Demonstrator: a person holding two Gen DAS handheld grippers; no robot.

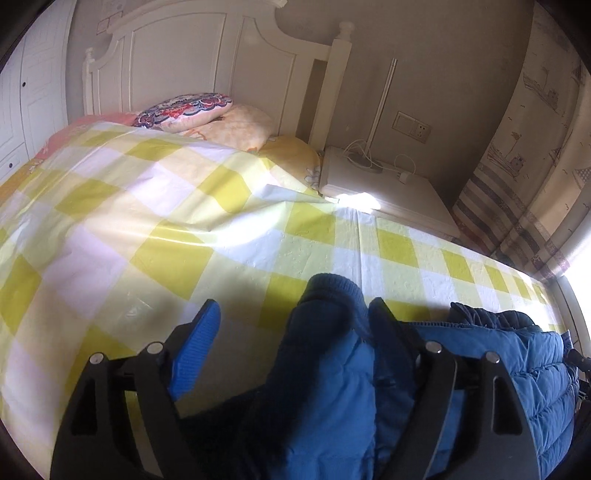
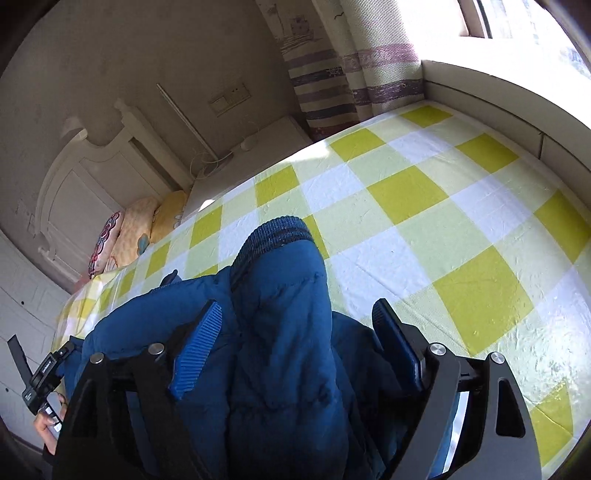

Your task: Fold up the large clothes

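A blue puffer jacket (image 1: 498, 369) lies on the bed's yellow and white checked sheet (image 1: 147, 221). In the left wrist view my left gripper (image 1: 295, 325) is open, with one ribbed-cuffed sleeve (image 1: 328, 295) lying between its blue-padded fingers. In the right wrist view my right gripper (image 2: 295, 325) is open too, its jaws standing wide on either side of the other sleeve (image 2: 280, 280) with a ribbed cuff (image 2: 277, 229). The jacket's body (image 2: 147, 325) bunches to the left. The left gripper's handle and the hand on it (image 2: 48, 387) show at the lower left.
Pillows (image 1: 207, 114) lie by the white headboard (image 1: 184, 59). A white nightstand (image 1: 388, 188) with a lamp and cables stands beside the bed. A striped curtain (image 1: 524, 166) hangs at the bright window (image 2: 517, 29). The checked sheet (image 2: 443, 203) spreads right of the jacket.
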